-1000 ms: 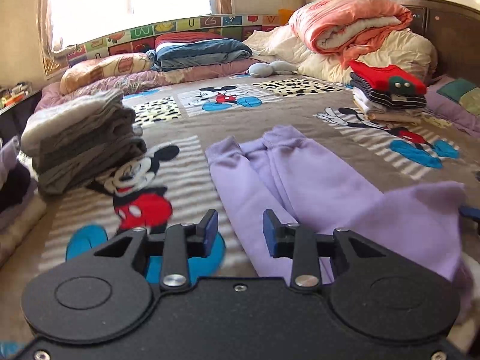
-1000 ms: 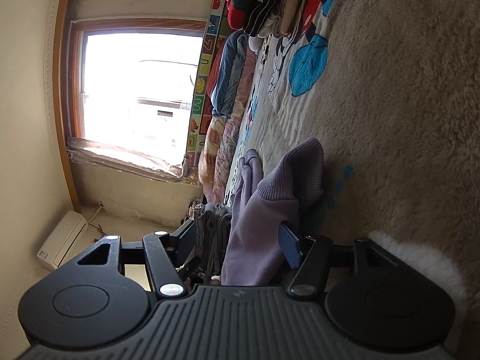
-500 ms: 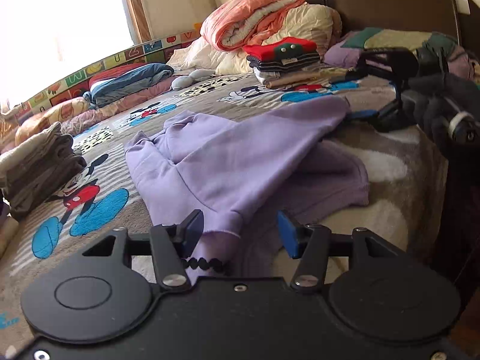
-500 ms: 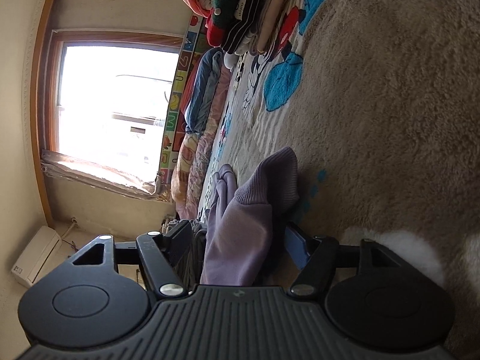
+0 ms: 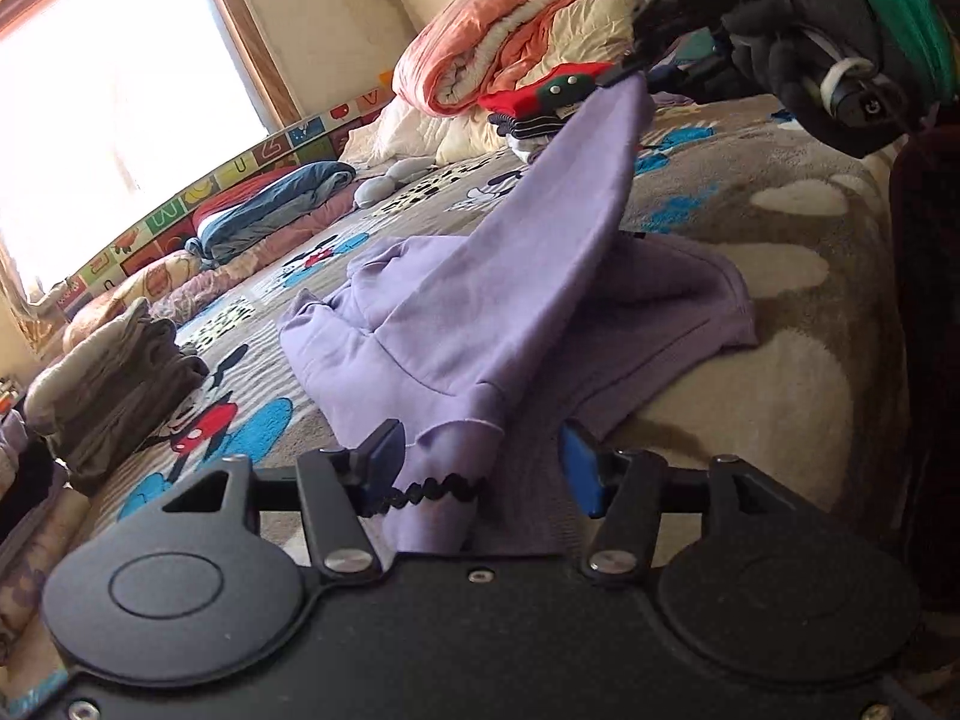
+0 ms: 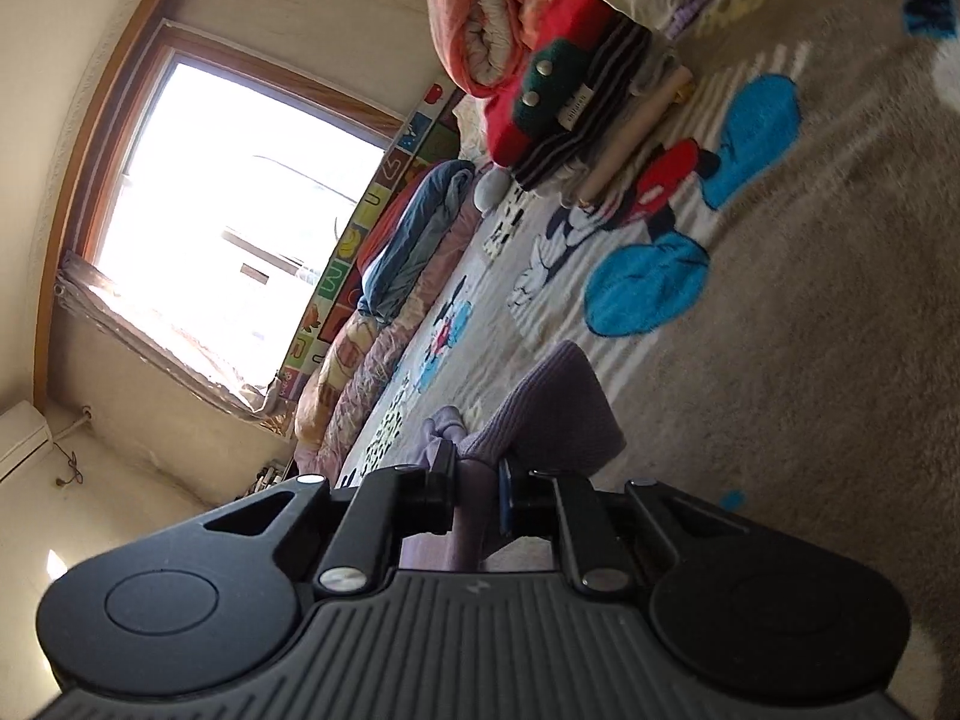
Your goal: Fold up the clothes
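Observation:
A lilac garment [image 5: 498, 300] lies on the bed's cartoon blanket [image 5: 780, 204]. My left gripper [image 5: 480, 468] is open, its blue pads either side of the garment's near hem, which drapes between them. My right gripper [image 6: 477, 495] is shut on a ribbed lilac cuff or hem [image 6: 552, 414]. In the left wrist view the right gripper [image 5: 636, 66], held by a gloved hand, lifts the garment's far corner off the bed so the cloth stretches up to it.
A stack of folded clothes with a red top [image 5: 540, 96] sits by pink and cream bedding [image 5: 498, 60] at the headboard. A grey folded pile [image 5: 114, 384] stands at the left. Pillows and a blue quilt [image 5: 270, 204] line the window side.
My right gripper has shut on the lilac cuff and lifted it off the bed. My left gripper has moved closer to the near hem and stays open.

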Available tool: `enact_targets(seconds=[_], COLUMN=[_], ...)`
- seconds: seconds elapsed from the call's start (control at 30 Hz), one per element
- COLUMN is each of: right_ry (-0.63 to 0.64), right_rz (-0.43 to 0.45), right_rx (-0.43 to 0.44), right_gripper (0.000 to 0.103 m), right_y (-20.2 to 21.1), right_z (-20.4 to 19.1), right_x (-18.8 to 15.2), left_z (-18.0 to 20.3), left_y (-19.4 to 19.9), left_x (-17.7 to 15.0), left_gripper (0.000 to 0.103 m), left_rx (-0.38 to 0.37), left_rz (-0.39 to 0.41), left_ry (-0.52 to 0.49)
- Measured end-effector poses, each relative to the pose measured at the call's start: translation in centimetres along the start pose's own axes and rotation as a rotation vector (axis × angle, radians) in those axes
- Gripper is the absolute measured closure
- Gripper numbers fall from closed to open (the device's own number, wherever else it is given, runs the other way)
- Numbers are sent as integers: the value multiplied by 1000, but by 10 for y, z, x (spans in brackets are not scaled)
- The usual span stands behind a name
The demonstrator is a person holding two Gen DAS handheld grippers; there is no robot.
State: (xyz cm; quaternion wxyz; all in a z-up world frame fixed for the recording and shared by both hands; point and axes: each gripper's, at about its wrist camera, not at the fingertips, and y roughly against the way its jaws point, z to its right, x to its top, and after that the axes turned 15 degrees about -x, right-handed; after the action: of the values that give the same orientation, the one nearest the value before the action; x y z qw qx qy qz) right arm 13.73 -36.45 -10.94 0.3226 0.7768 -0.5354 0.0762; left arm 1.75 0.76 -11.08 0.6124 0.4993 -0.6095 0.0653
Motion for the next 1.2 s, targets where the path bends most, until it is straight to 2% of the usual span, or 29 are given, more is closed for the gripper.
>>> enact_targets(seconds=[0.13,0.2,0.3,0.43,0.53,0.8,1.1,1.2], right_ry=[116,160,193,240,274,400,536,577], right_rz=[27,39,44,54,58,50,-20,-44], right_rx=[11,8,0,-18,-37,-76,-139,-172], right_gripper=[88,88,88,89,89,89,89,89], right_y=[4,5,4,3,-3,-38,-108,-134], right_z=[-46,-65,-86,-107,-124,-185,-249,-263], right_x=[10,14,18,19,17,4,-25,-37], left_z=[6,4,-14,-8,-2,-41,-46,-60], left_y=[-7,7,19,-8,-11,4,8,11], left_x=[-3,5,7,-5,-7,-11,-11,-15], left_gripper=[47,48,47,45,41,39,30,30], left_rx=[-52,-24,-55,-175,-181,-335,-395,-437], left_rz=[-25,29,72,-36,-57,21,39,59], left_ry=[-17,-17,112,98,71,289,351,435])
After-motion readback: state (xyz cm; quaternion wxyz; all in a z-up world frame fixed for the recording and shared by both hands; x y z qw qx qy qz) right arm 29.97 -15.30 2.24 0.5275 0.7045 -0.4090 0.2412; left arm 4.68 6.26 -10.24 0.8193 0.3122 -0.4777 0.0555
